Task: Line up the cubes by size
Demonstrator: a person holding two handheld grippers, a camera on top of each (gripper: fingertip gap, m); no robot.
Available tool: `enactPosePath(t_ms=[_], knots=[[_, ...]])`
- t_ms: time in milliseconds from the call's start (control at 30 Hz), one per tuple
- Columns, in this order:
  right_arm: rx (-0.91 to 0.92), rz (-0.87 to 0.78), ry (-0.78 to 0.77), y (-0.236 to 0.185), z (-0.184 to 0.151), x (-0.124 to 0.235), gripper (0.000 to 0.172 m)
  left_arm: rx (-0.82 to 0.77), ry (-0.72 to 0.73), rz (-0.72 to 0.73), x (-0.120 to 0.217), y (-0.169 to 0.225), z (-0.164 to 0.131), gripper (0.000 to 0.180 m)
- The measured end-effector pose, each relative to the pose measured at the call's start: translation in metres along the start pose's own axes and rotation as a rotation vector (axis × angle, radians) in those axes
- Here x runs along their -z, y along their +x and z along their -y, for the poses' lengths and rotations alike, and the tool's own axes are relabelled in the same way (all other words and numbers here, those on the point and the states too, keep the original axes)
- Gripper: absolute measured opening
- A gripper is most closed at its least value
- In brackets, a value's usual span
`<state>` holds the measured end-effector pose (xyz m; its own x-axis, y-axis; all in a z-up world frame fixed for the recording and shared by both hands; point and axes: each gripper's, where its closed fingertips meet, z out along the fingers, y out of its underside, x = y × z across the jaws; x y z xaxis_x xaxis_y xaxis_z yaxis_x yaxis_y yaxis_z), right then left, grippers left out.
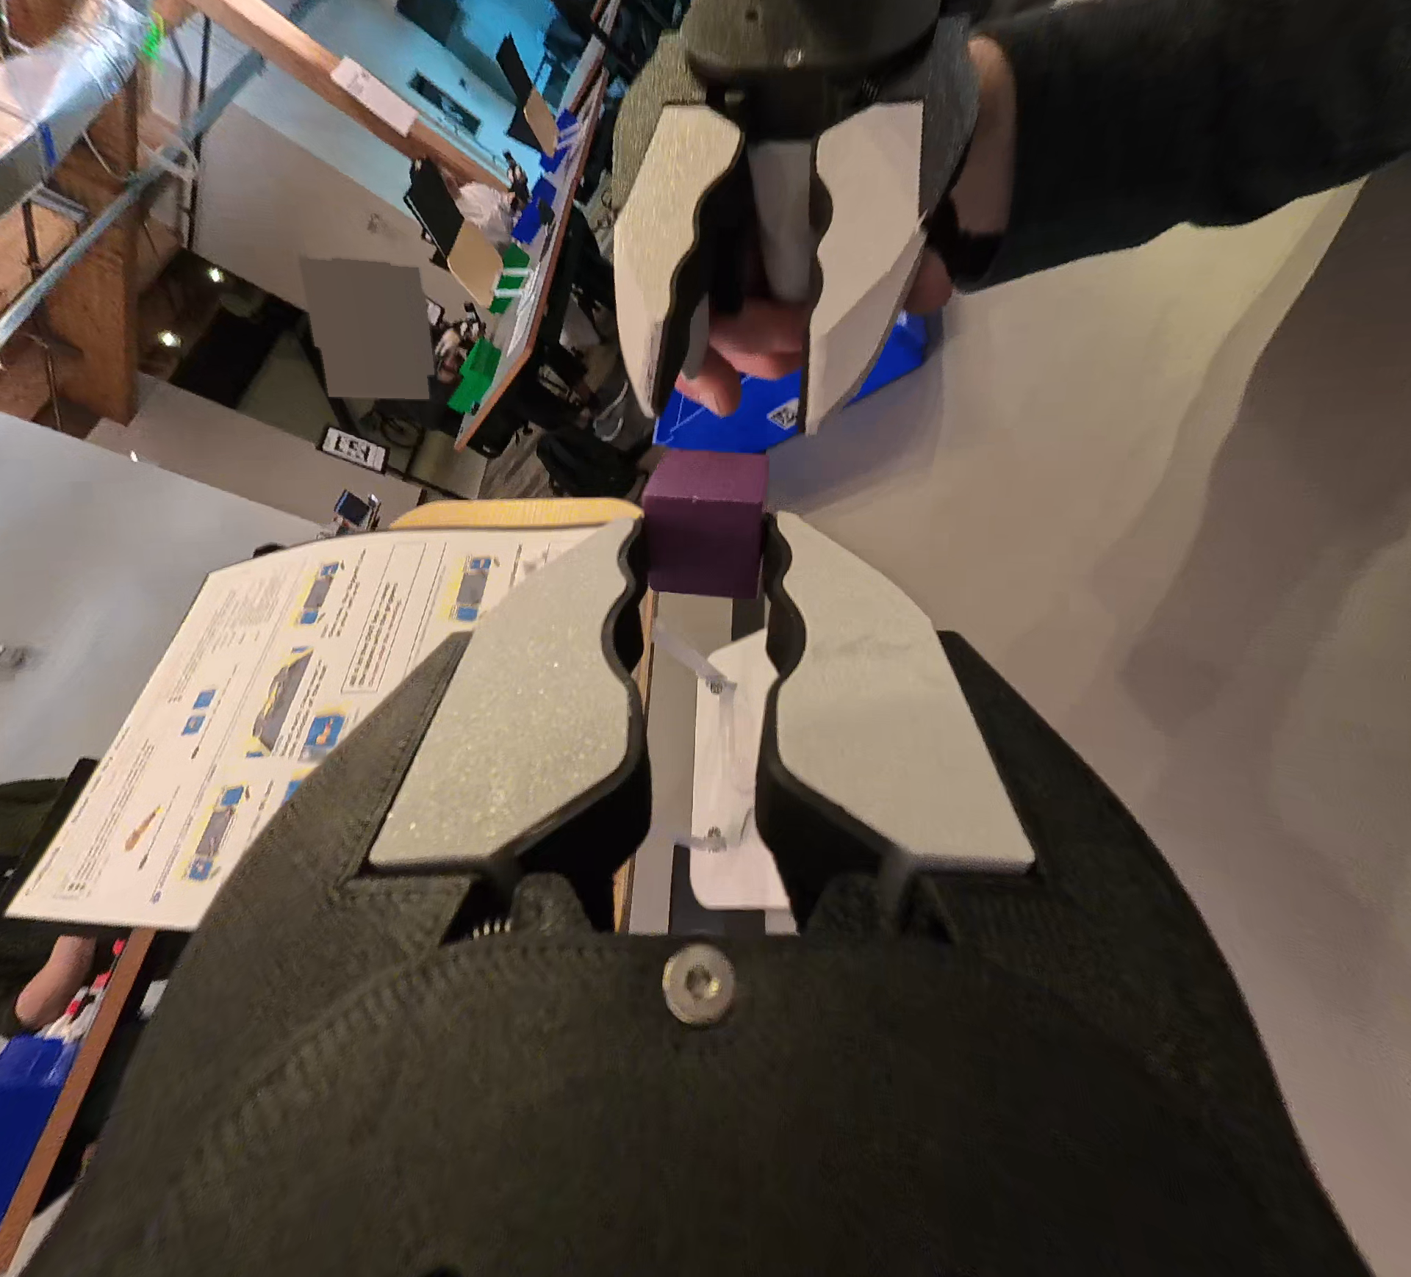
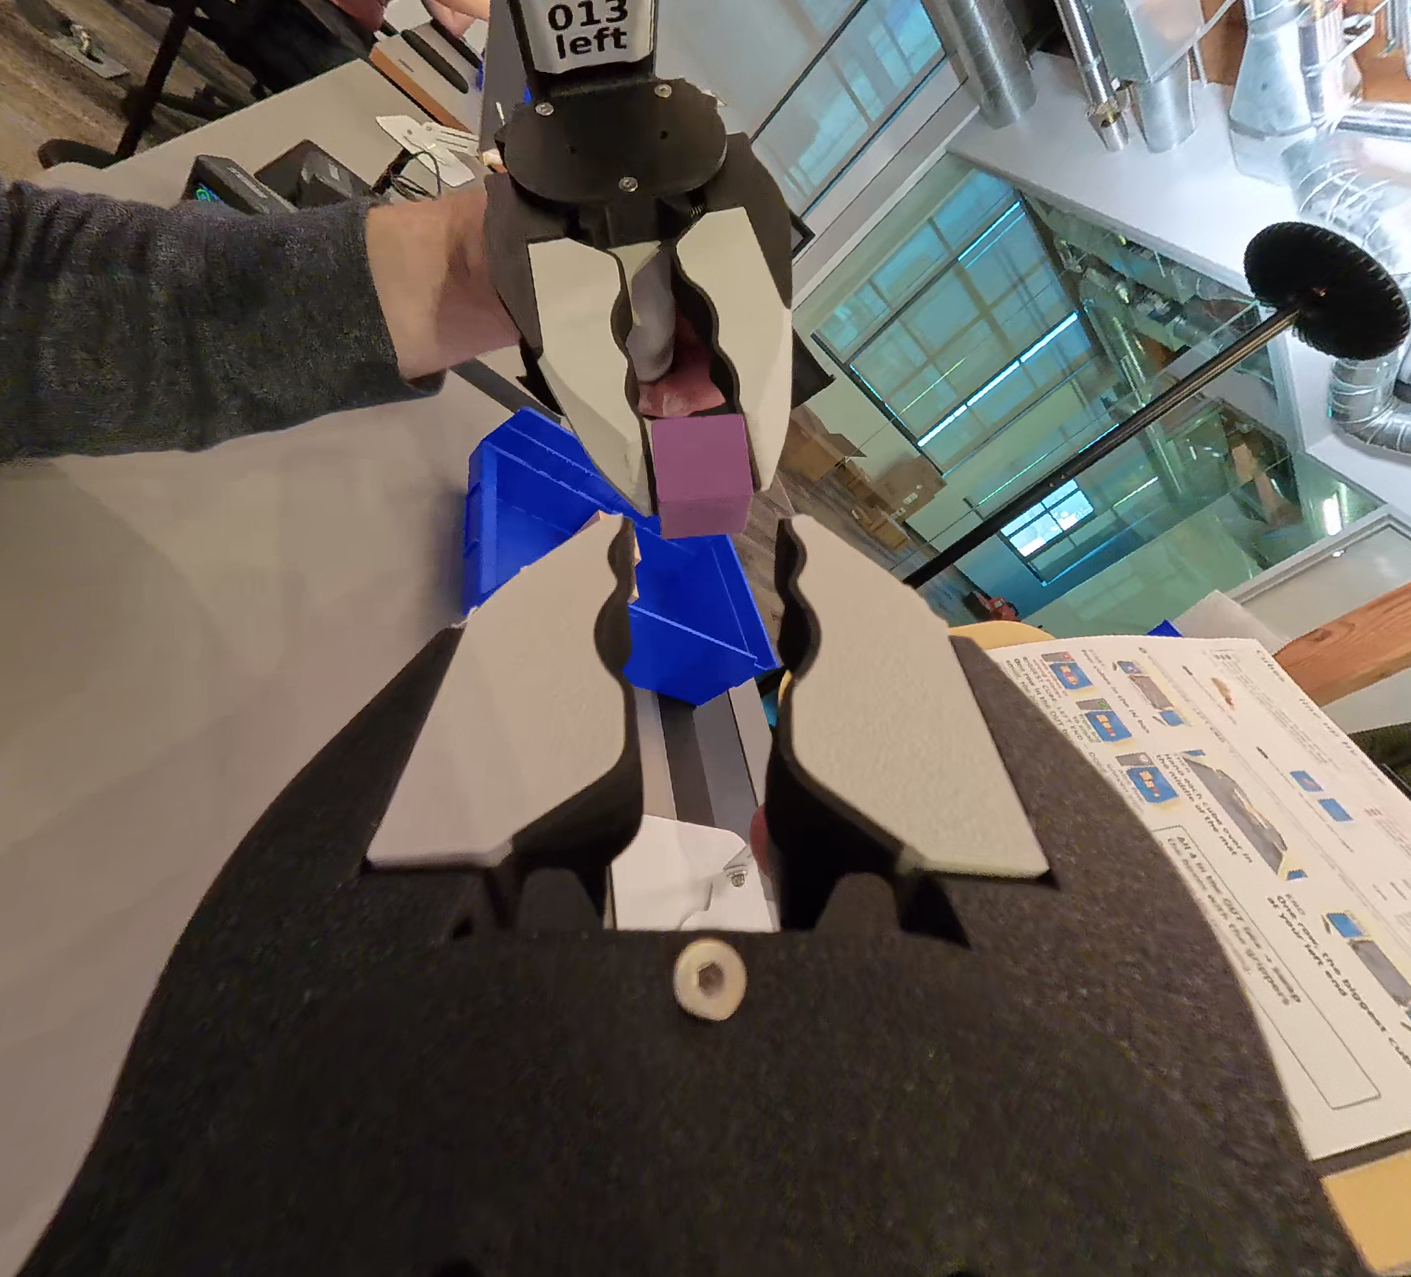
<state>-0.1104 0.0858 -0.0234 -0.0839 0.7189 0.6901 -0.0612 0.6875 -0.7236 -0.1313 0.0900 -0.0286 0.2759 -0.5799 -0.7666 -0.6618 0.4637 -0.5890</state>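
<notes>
Left hand-held gripper (image 1: 706, 538) clamps purple cube (image 1: 706, 530); right hand-held gripper (image 2: 706, 538) open, empty, facing it at 12 o'clock. Keep cube level for handover.

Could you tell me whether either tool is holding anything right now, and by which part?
The left tool holds a purple cube at its fingertips, pads on two opposite side faces. The right tool is open, holding nothing.

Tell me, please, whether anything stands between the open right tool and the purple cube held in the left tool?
Nothing visible does. The purple cube sits clamped in the left tool, and the right tool faces it with open air between; the blue bin lies behind and below.
</notes>
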Motion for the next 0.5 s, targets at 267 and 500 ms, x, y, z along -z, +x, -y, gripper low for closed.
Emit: enactPosePath(t_ms=[267, 500], knots=[[0.015, 0.024, 0.066, -0.006, 0.011, 0.001, 0.035, 0.008, 0.105, -0.026, -0.006, 0.009, 0.019, 0.028], [0.035, 0.037, 0.071, -0.011, 0.013, -0.001, 0.034, 0.009, 0.128, -0.047, -0.008, 0.014, 0.023, 0.028]])
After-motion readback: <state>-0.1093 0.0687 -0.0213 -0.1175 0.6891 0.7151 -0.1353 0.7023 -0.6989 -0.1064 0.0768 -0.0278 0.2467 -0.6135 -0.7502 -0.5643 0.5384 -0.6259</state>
